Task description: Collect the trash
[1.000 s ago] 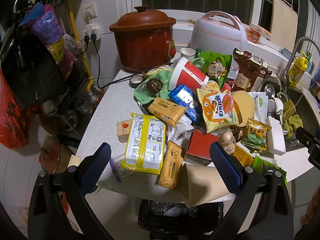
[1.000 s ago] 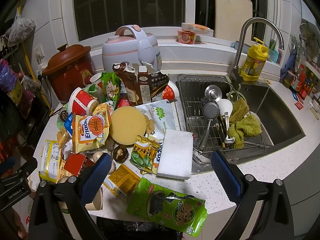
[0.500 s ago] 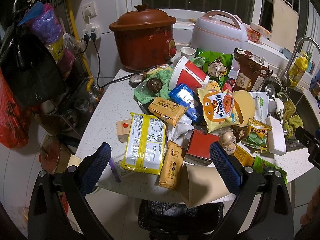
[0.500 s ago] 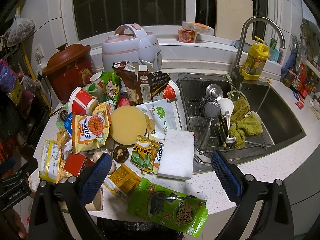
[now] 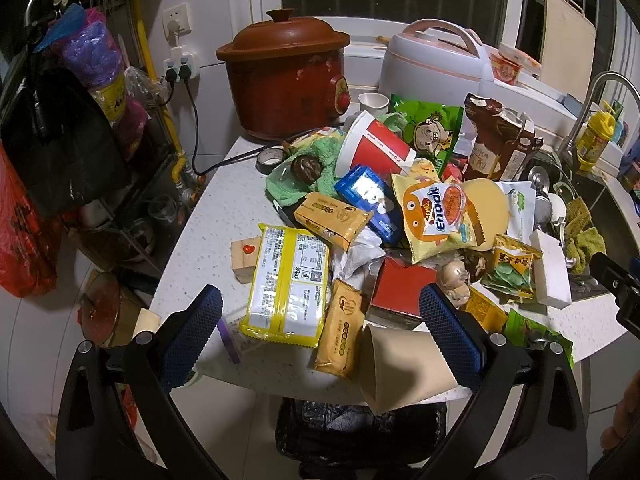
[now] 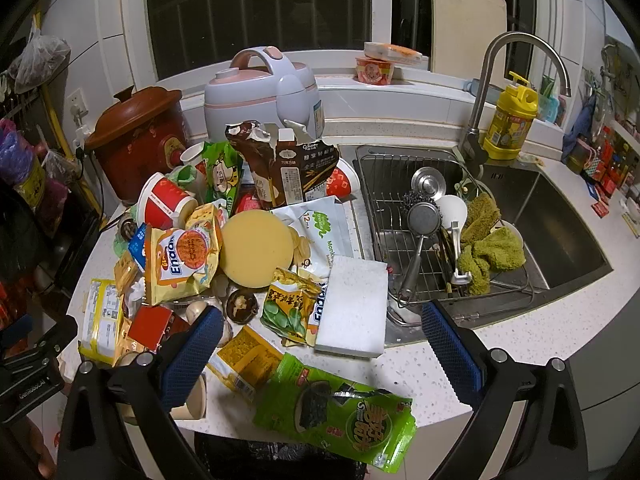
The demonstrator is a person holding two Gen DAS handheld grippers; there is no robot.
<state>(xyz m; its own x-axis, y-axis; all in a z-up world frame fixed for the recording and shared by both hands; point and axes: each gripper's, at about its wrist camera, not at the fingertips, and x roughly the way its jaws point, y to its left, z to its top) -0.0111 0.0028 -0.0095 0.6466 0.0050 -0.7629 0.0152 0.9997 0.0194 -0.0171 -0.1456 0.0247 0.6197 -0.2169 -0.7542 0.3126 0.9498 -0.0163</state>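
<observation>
Left gripper (image 5: pixel 320 332) hovers spread wide, empty, over the yellow noodle pack (image 5: pixel 290 286) at 12 o'clock. Paper cup (image 5: pixel 404 368), at 3 o'clock on the counter edge (image 5: pixel 256 380), risks being knocked off. Right gripper (image 6: pixel 320 352), also wide and empty, faces the overhanging green seaweed bag (image 6: pixel 340 416) at 6 o'clock.

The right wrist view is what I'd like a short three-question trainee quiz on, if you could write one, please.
1. True or false: the right gripper is shut on the green seaweed packet.
2. Multiple choice: what does the white sponge block partly overhang? A) the sink rack B) the red clay cooker C) the yellow soap bottle
3. Fill in: the paper cup lies on its ___ at the counter's near edge, above the black trash bag.

Key: 1 false, it is open and holds nothing; 2 A; 3 side.
</observation>
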